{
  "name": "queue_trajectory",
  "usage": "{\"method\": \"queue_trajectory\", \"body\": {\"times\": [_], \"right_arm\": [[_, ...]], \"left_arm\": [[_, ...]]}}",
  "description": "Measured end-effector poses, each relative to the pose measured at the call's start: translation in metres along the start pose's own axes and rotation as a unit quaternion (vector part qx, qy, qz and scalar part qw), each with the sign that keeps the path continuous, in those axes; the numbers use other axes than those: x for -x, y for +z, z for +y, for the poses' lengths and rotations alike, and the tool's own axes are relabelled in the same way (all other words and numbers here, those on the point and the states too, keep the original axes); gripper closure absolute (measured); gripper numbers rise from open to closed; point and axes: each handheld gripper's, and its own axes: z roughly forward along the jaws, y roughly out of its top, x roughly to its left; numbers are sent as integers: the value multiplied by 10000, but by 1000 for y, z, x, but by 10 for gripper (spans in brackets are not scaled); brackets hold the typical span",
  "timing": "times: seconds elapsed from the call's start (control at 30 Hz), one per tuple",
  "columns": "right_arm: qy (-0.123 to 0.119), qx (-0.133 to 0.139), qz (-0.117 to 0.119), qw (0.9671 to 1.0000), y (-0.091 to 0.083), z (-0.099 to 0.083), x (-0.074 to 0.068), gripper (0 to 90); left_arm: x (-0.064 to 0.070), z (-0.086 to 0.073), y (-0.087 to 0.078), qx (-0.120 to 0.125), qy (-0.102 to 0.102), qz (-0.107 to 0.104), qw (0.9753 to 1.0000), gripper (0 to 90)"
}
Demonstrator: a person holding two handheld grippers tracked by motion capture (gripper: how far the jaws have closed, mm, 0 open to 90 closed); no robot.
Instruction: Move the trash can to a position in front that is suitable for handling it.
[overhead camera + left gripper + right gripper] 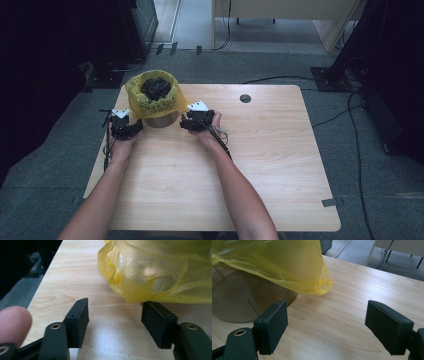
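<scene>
A small round bin [161, 120] lined with a yellow plastic bag [150, 102] stands at the table's far left, with dark crumpled stuff [156, 87] inside. My left gripper [131, 127] sits just left of the bin, open; in the left gripper view the bag's hem [140, 293] hangs above its right jaw. My right gripper [186, 123] is just right of the bin, open. In the right gripper view the bag's edge [319, 286] droops over the translucent bin wall [242, 302], ahead of the left jaw.
The wooden table [260, 165] has a round cable hole [245, 98] at its far edge. Cables [350, 115] run over the grey floor to the right. Dark equipment stands at both back corners.
</scene>
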Motion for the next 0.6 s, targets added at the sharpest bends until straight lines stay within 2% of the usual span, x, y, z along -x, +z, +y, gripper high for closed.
{"method": "queue_trajectory", "body": {"times": [0.07, 0.1, 0.17, 0.23, 0.27, 0.3, 0.33, 0.4, 0.53, 0.6], "right_arm": [[20, 35, -91, 10000, 4, 1, 0, 181], [19, 56, -115, 9999, 6, 1, 1, 182], [19, 94, -176, 9998, 10, 1, 2, 182], [-21, 135, -168, 9998, 14, 1, 3, 183], [-50, 146, -156, 9998, 16, 1, 3, 183], [-85, 158, -171, 9997, 18, 0, 3, 184], [-137, 146, -158, 9997, 19, 0, 2, 184], [-223, 108, -116, 9996, 22, 1, 1, 185], [-348, 34, -95, 9993, 28, 4, -6, 203], [-327, 72, -128, 9994, 29, 6, -8, 275]], "left_arm": [[1, 0, -1, 177, 87, -102, 9998, 437], [2, 0, -2, 272, 216, -123, 9993, 459], [6, 0, -4, 433, 380, -138, 9982, 526], [10, 1, -6, 526, 429, -102, 9976, 610], [11, 2, -6, 538, 407, -66, 9977, 657], [12, 2, -6, 512, 339, -128, 9980, 755], [13, 2, -5, 469, 283, -224, 9982, 802], [16, 2, -4, 397, 340, -211, 9984, 887], [19, 2, -2, 284, 214, -285, 9990, 900], [19, 2, -3, 252, 68, -342, 9991, 900]]}}
